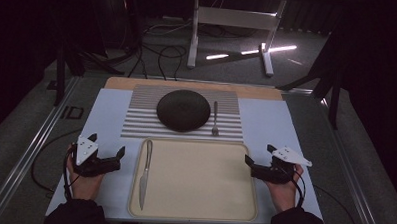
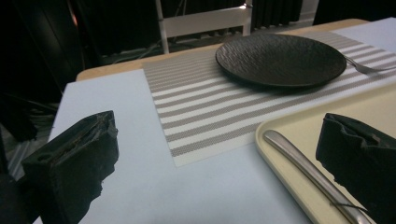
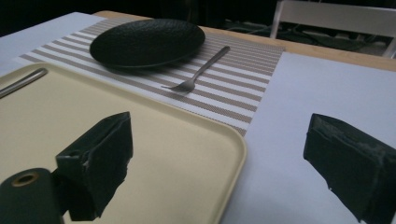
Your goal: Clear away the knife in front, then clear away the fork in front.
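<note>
Black plate point(image 1: 183, 109), fork point(image 1: 215, 118) on striped placemat point(image 1: 141, 121); knife point(image 1: 145, 174) on beige tray point(image 1: 204, 182) (left side).

dark lab (floor cables point(image 1: 158, 53), white stand point(image 1: 232, 23)).

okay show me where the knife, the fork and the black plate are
knife point(image 1: 144, 176): high view, middle of the blade, in the tray's left part.
fork point(image 1: 215, 117): high view, on its handle, right of the plate.
black plate point(image 1: 183, 109): high view, centre of its top face.

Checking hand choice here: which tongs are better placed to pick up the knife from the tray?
Left. The silver metal knife lies along the beige tray's left edge, beside the open left tongs; the right tongs sit across the tray.
</note>
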Demonstrator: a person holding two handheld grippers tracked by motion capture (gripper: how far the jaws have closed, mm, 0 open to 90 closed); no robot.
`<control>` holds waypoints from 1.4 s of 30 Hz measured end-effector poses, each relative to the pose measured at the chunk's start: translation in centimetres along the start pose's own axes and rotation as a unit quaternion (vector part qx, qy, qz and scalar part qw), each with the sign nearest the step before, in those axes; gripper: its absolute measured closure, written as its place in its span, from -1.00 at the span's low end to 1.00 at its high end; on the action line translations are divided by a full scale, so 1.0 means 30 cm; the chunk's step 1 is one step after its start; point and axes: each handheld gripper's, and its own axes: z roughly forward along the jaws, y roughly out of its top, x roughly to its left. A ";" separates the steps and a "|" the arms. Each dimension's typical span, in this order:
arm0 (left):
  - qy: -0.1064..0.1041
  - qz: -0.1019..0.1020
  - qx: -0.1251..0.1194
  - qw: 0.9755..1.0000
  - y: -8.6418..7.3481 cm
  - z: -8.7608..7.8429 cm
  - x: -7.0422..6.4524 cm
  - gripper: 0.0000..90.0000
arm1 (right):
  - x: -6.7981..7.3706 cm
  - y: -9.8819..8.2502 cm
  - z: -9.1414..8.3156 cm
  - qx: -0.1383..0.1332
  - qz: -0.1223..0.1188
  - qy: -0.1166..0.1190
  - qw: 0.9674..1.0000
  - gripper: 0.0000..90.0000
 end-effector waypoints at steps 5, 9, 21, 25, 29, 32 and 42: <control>0.004 -0.006 -0.001 1.000 -0.002 0.000 0.004 -1.00 | 0.003 0.040 0.026 0.011 0.008 0.001 1.000 -0.82; 0.002 -0.006 -0.002 1.000 -0.003 -0.003 0.000 -1.00 | 0.009 0.074 0.050 0.028 0.005 0.001 1.000 -0.82; 0.008 -0.006 -0.004 1.000 -0.003 -0.007 -0.001 -1.00 | 0.044 0.166 0.137 0.044 0.011 0.006 0.999 -0.82; 0.009 -0.005 -0.005 1.000 -0.004 -0.008 0.001 -1.00 | 0.057 0.194 0.168 0.046 0.006 0.009 0.999 -0.82; 0.011 -0.006 -0.006 1.000 -0.003 -0.012 0.001 -1.00 | 0.069 0.229 0.196 0.051 0.008 0.012 0.999 -0.82; 0.013 -0.004 -0.008 1.000 -0.002 -0.013 -0.002 -1.00 | 0.075 0.254 0.218 0.054 0.010 0.013 0.998 -0.82; 0.013 -0.006 -0.006 1.000 -0.008 -0.016 0.002 -1.00 | 0.064 0.325 0.303 0.069 0.011 0.000 0.998 -0.82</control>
